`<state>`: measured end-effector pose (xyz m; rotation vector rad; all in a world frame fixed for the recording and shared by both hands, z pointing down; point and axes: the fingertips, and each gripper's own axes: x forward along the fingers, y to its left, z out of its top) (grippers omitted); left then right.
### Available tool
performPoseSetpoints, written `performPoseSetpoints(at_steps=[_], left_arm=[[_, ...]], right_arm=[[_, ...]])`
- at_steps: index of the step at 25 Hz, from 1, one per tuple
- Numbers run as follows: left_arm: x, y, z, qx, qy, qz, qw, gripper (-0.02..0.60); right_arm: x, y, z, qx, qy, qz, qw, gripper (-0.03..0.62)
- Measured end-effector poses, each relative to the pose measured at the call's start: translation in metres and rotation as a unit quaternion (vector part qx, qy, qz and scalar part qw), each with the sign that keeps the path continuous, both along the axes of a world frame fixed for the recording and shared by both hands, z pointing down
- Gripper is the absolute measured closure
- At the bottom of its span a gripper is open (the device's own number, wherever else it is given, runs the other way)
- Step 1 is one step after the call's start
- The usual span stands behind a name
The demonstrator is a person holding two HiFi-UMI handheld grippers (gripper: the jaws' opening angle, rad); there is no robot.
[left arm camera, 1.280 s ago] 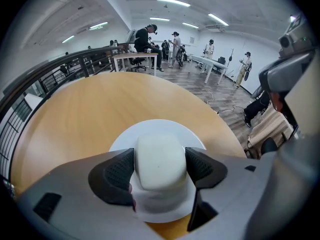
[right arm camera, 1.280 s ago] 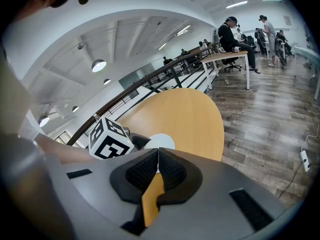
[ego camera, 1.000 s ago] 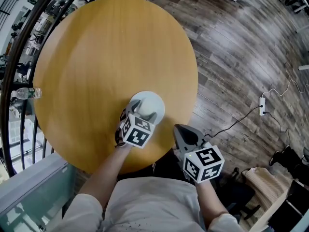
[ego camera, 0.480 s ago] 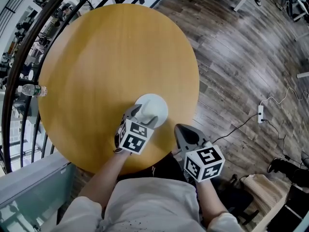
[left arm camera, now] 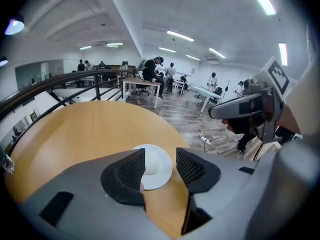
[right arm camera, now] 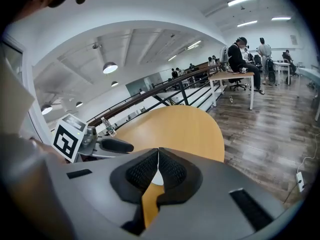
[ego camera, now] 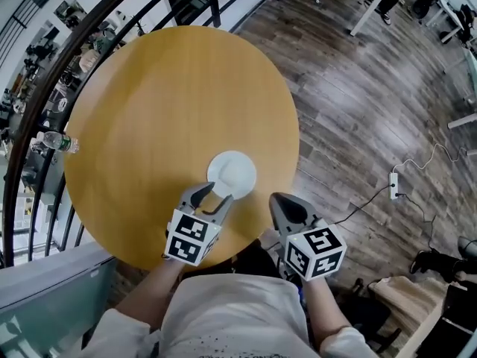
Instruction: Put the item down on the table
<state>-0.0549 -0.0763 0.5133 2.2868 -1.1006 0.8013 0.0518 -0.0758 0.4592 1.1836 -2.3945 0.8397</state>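
Note:
A white plate (ego camera: 232,174) lies flat on the round wooden table (ego camera: 171,103), near its front edge. My left gripper (ego camera: 212,197) stands open just short of the plate, its tips apart from the rim. In the left gripper view the plate (left arm camera: 152,151) shows between the spread jaws of this gripper (left arm camera: 160,162), with nothing held. My right gripper (ego camera: 282,202) is shut on nothing, off the table's front right edge. In the right gripper view its jaws (right arm camera: 158,166) meet, and a sliver of the plate (right arm camera: 157,178) shows below them.
A water bottle (ego camera: 56,142) stands beyond the table's left edge by a curved black railing (ego camera: 45,88). A power strip (ego camera: 393,185) with its cable lies on the wooden floor to the right. Desks and people are far off.
My left gripper has let go of the plate, opened and drawn back toward the person. The plate stays on the table. The right gripper has hardly moved.

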Motion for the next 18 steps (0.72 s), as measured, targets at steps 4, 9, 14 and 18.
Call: performPoseSetpoints(at_steps=[4, 9, 14, 18], left_arm=[[-0.009, 0.024, -0.021, 0.001, 0.020, -0.007, 0.9998, 0.444], [-0.013, 0.041, -0.047, 0.025, 0.039, -0.032, 0.9984, 0.526], [-0.016, 0.053, -0.073, 0.048, 0.063, -0.046, 0.9958, 0.556], [-0.023, 0.060, -0.085, 0.058, 0.063, -0.050, 0.9951, 0.558]], right_arm=[[-0.002, 0.013, -0.010, 0.003, -0.002, -0.001, 1.000, 0.569], [-0.012, 0.030, -0.022, 0.010, -0.004, -0.015, 1.000, 0.569], [-0.025, 0.039, -0.030, 0.020, 0.000, -0.029, 0.999, 0.569], [-0.030, 0.038, -0.039, 0.027, -0.001, -0.026, 0.999, 0.568]])
